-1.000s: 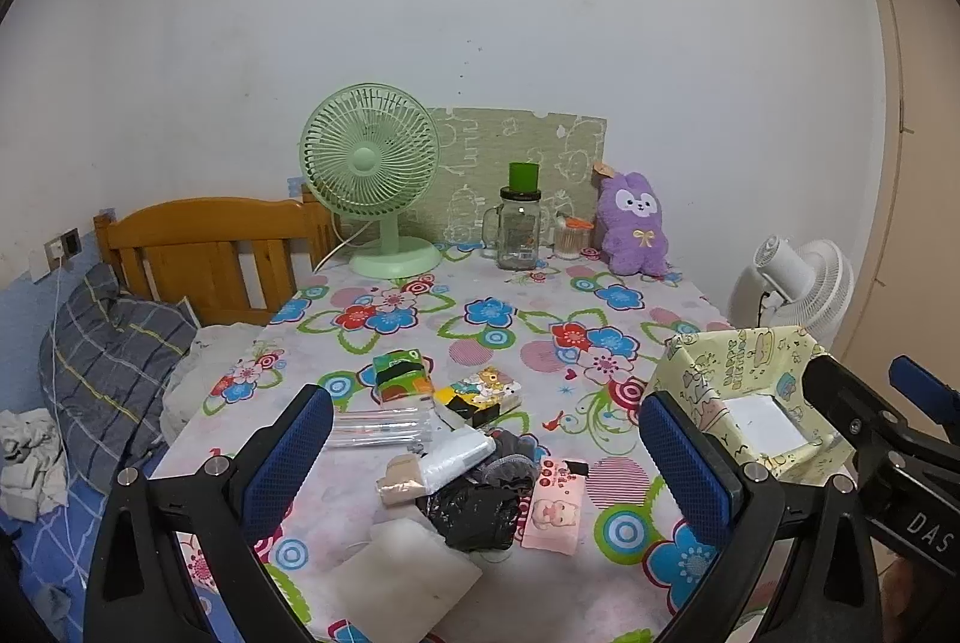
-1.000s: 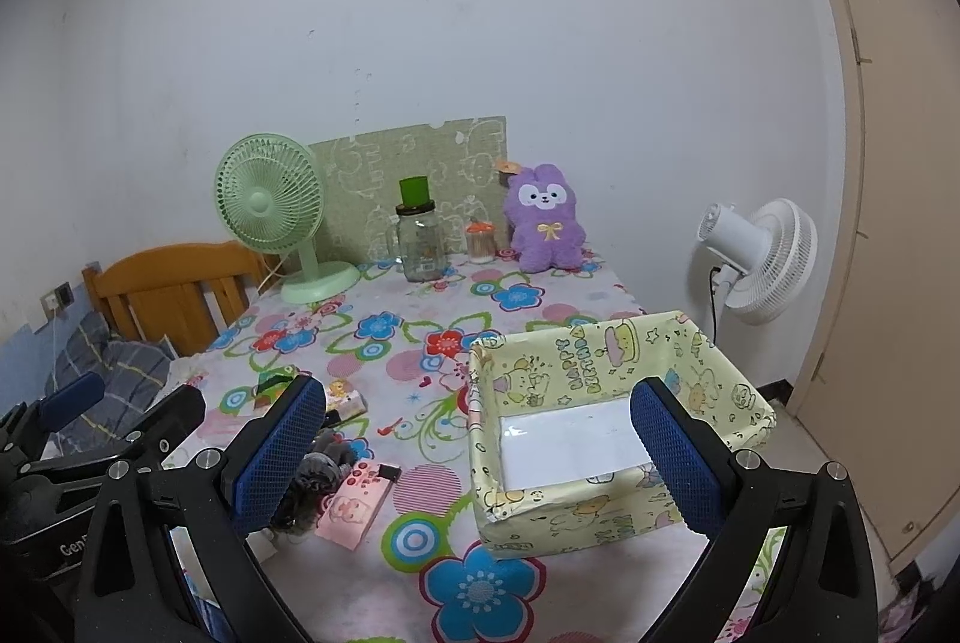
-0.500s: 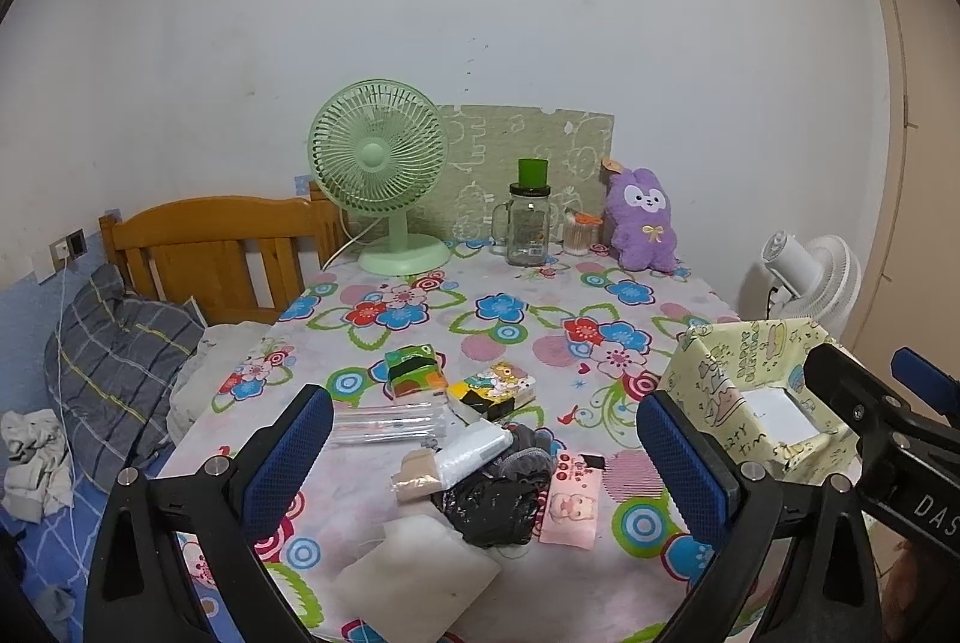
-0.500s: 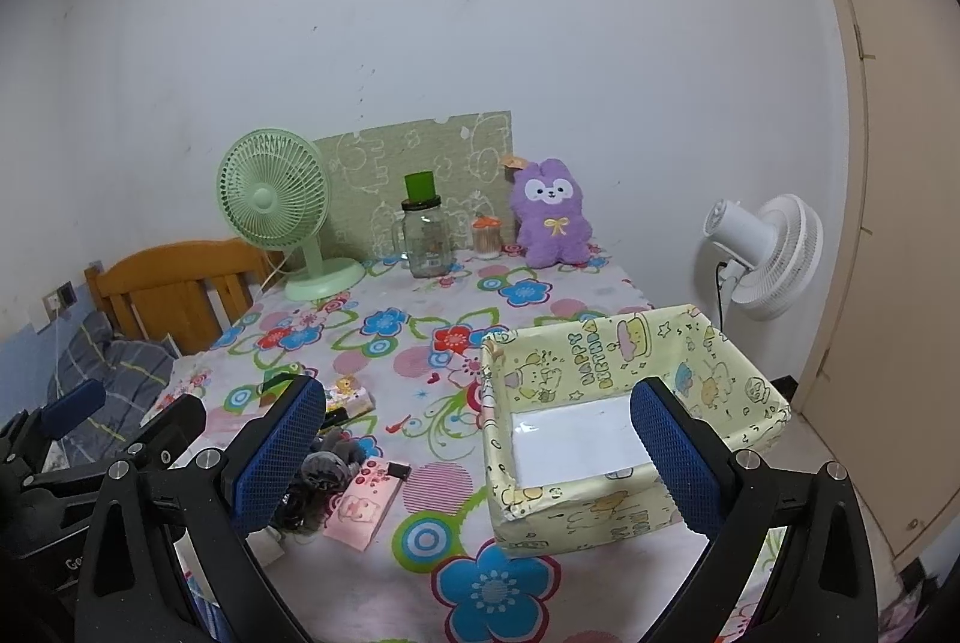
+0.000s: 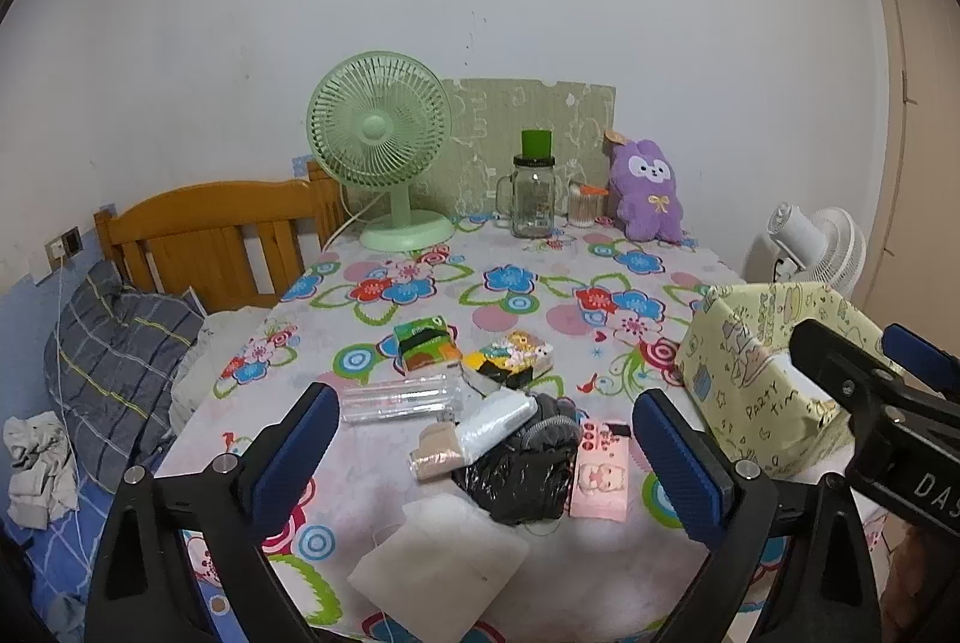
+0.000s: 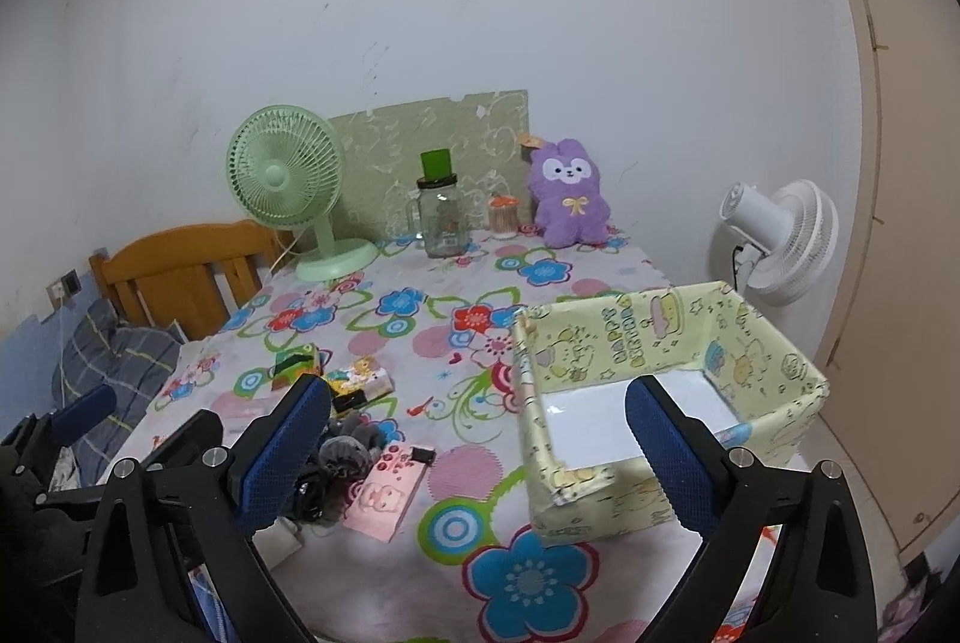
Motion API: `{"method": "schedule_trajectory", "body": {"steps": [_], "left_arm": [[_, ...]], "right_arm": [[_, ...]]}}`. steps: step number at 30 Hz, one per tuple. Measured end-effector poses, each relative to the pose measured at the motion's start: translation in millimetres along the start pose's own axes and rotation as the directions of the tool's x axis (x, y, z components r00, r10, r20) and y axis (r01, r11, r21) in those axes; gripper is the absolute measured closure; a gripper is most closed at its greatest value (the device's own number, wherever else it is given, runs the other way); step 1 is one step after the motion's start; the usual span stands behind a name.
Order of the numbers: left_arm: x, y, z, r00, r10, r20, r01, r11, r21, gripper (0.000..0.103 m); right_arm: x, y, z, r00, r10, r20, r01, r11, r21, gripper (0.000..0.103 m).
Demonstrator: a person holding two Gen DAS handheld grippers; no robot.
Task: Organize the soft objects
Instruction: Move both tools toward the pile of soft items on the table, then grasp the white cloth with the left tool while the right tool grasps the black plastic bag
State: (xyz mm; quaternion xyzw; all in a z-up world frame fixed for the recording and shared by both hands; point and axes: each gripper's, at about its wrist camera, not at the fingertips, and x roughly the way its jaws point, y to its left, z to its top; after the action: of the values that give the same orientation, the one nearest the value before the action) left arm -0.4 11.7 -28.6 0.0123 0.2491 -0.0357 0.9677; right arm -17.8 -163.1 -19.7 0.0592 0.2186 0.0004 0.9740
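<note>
A pile of small soft things lies on the flowered table (image 5: 540,301): a black bundle (image 5: 519,481), grey socks (image 5: 549,418), a pink packet (image 5: 600,478), a white pack (image 5: 495,418), a white cloth (image 5: 441,553), a green tissue pack (image 5: 423,337). A yellow patterned box (image 6: 666,391) stands open on the right, holding nothing but a white base. My left gripper (image 5: 486,463) is open and empty, just in front of the pile. My right gripper (image 6: 474,457) is open and empty, between the pile and the box. A purple plush (image 6: 567,193) sits at the back.
A green fan (image 5: 384,151), a glass jar (image 5: 533,190) and a small swab jar (image 5: 585,205) stand at the table's far edge. A wooden headboard (image 5: 210,235) and a bed with a plaid pillow (image 5: 114,349) lie left. A white floor fan (image 6: 780,235) stands right.
Both grippers have pulled back and risen a little from the table; the objects look smaller and farther. Nothing on the table has moved. Both stay open.
</note>
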Motion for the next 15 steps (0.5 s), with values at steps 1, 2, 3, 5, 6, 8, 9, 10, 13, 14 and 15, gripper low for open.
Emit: {"method": "schedule_trajectory", "body": {"steps": [1, 2, 3, 5, 6, 8, 9, 10, 13, 14, 15], "left_arm": [[1, 1, -1, 1.0, -0.007, -0.004, 0.007, 1.0, 0.002, 0.006], [1, 2, -3, 1.0, -0.012, -0.008, 0.012, 1.0, 0.004, 0.006], [2, 3, -4, 1.0, -0.014, -0.011, 0.014, 1.0, 0.006, 0.007], [4, 5, -8, 1.0, -0.016, -0.018, 0.016, 1.0, 0.01, 0.007], [5, 6, -9, 1.0, -0.016, -0.022, 0.017, 1.0, 0.012, 0.008], [7, 8, -12, 0.999, -0.019, -0.028, 0.019, 1.0, 0.014, 0.008], [8, 9, -13, 0.999, -0.021, -0.031, 0.021, 1.0, 0.016, 0.008], [9, 9, -14, 0.999, -0.023, -0.034, 0.023, 1.0, 0.016, 0.008], [15, 12, -19, 0.998, -0.038, -0.052, 0.039, 0.999, 0.015, 0.009], [17, 12, -21, 0.997, -0.041, -0.058, 0.042, 0.999, 0.013, 0.01], [19, 13, -23, 0.997, -0.043, -0.064, 0.044, 0.999, 0.013, 0.011]], "right_arm": [[2, 2, -2, 1.0, 0.0, -0.006, 0.0, 1.0, -0.004, 0.003], [3, 4, -3, 1.0, 0.001, -0.011, -0.001, 1.0, -0.007, 0.003], [4, 7, -5, 1.0, 0.005, -0.015, -0.005, 1.0, -0.011, 0.003], [7, 11, -9, 1.0, 0.013, -0.025, -0.013, 1.0, -0.012, 0.005], [9, 12, -10, 0.999, 0.016, -0.029, -0.016, 1.0, -0.014, 0.005], [13, 16, -14, 0.999, 0.023, -0.041, -0.024, 1.0, -0.016, 0.005], [14, 17, -16, 0.999, 0.028, -0.044, -0.029, 0.999, -0.015, 0.006], [15, 19, -18, 0.998, 0.031, -0.046, -0.032, 0.999, -0.012, 0.006], [22, 22, -26, 0.998, 0.043, -0.052, -0.042, 0.999, 0.012, 0.006], [25, 23, -29, 0.997, 0.046, -0.059, -0.045, 0.999, 0.02, 0.006], [27, 24, -31, 0.997, 0.05, -0.064, -0.048, 0.999, 0.023, 0.006]]}}
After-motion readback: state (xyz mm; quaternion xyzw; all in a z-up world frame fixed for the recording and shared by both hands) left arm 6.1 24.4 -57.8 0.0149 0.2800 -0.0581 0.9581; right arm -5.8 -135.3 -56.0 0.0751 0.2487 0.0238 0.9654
